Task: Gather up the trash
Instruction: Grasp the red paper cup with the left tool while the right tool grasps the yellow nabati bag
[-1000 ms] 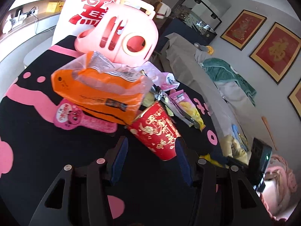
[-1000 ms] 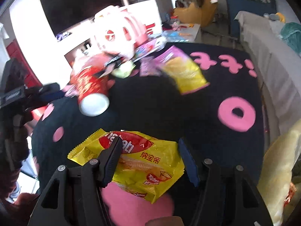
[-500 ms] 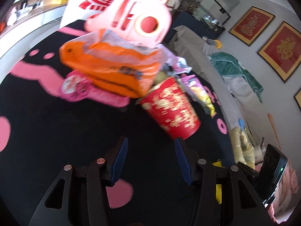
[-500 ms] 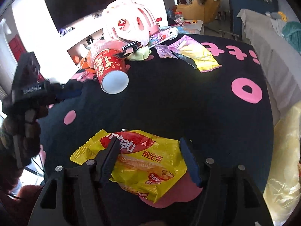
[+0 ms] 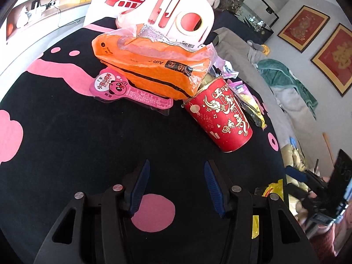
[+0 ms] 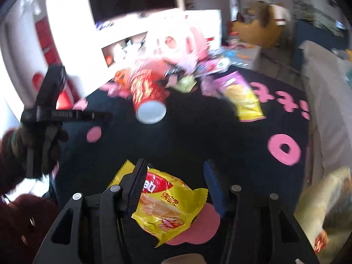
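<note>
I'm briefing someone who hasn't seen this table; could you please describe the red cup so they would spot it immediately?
On the black cloth with pink shapes, a trash pile sits before a pink basket. The red cup lies tipped over at the pile's near edge, beside the orange bag; only it has gold lettering.

Black cloth (image 5: 66, 145) patterned with pink blotches and rings. Red paper cup (image 5: 222, 118) printed with gold and white characters, its base white (image 6: 151, 111). Orange package (image 5: 151, 66) crossed by a black stripe, wrapped in clear film. Pink bear-printed sachet (image 5: 123, 90). Yellow wafer packet (image 6: 169, 206) marked with a red label. Purple-and-yellow snack bag (image 6: 242, 96). Pale pink slotted basket (image 5: 176, 15).
</note>
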